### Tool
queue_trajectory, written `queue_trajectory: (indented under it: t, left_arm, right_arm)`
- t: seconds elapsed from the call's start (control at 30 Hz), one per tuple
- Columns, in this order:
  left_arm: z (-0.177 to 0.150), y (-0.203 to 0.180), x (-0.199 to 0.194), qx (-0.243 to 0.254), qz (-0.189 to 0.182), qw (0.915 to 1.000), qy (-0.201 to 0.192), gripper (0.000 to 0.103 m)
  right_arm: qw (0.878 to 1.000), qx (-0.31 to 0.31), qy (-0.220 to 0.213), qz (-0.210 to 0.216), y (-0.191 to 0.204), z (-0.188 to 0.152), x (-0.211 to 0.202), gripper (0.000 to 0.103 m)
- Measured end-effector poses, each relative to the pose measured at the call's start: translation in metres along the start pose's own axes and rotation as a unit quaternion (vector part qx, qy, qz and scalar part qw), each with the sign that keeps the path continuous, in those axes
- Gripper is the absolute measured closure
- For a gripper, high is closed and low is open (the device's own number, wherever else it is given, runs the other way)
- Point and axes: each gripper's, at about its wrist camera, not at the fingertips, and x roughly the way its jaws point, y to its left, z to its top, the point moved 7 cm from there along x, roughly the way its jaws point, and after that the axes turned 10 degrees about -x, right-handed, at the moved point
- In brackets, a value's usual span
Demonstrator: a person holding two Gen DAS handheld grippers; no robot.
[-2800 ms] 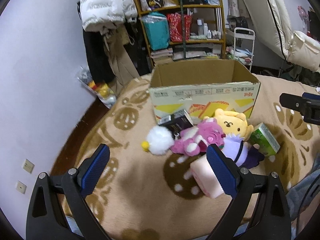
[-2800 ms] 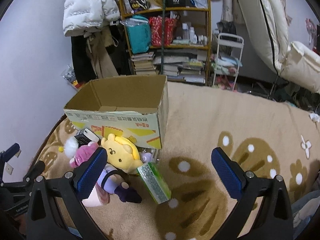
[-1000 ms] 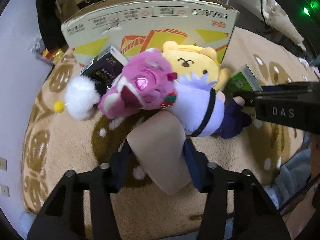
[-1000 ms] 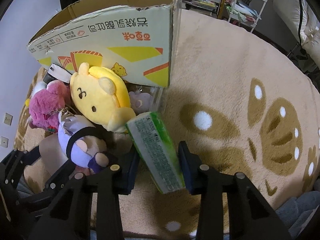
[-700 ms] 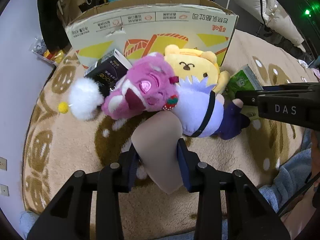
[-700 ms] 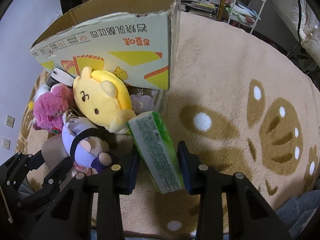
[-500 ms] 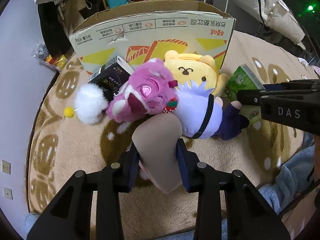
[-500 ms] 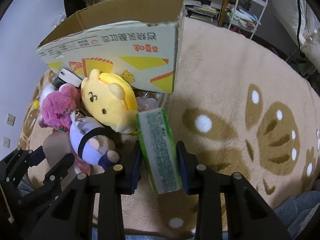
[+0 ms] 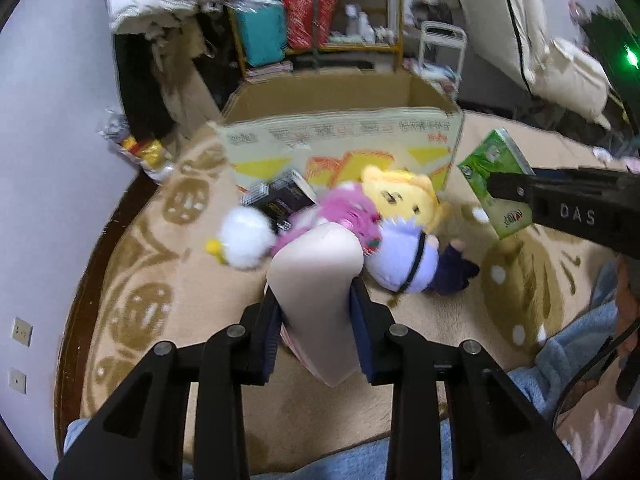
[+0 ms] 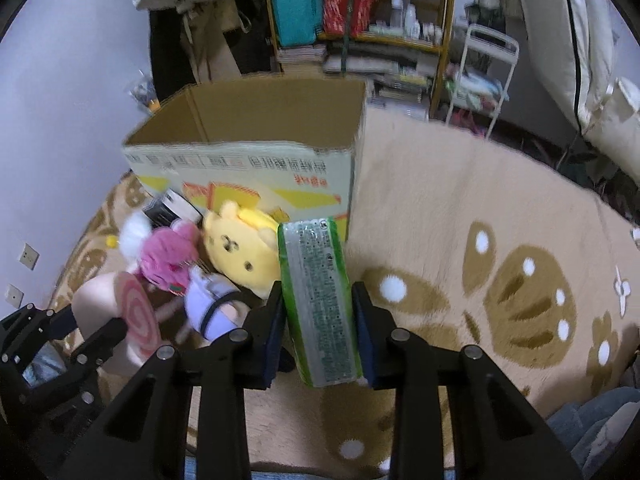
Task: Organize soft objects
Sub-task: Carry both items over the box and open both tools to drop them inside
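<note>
a: what's each side holding?

b: the left gripper [image 9: 316, 324] is pinched on a beige swiss-roll plush [image 9: 316, 280], its pink swirl end showing in the right view. the right gripper [image 10: 318, 320] is clamped on a green tissue pack [image 10: 320, 304]. both look lifted clear of the patterned rug [image 10: 460, 208].

a: and where do they go?

b: my guess is the open cardboard box [image 10: 256, 120], standing just behind the pile. the yellow bear plush [image 9: 400, 200], pink plush [image 9: 352, 212], purple-dressed doll [image 9: 404, 260] and white pom-pom [image 9: 244, 236] lie against its front wall.

a: how to do it cleanly?

b: raise each load above the rim before moving forward, so nothing clips the front wall. take the sides one at a time, since the two tools sit close together. the plush bulges between the pads, so hold the squeeze until it is over the opening, then let go low inside.
</note>
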Motion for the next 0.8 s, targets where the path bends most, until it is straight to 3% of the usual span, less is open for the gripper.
queue_trajectory:
  t: [0.17,0.37,0.8]
  left_arm:
    - [0.016,0.014,-0.039,-0.007,0.004,0.9983,-0.058,0.072]
    - [0.036,0.026,-0.062,-0.001,0.024,0.9938,-0.109,0.071]
    - [0.091,0.039,-0.09,-0.009,0.039,0.9883,-0.147,0.071]
  right_arm:
    - [0.997,-0.013,-0.078,-0.018,0.003,0.015,-0.033,0.07]
    - [0.989,-0.021,-0.143,-0.023,0.008,0.028,-0.062,0.07]
    - [0.975,-0.038,-0.218,0.01,0.028,0.068,-0.103,0.07]
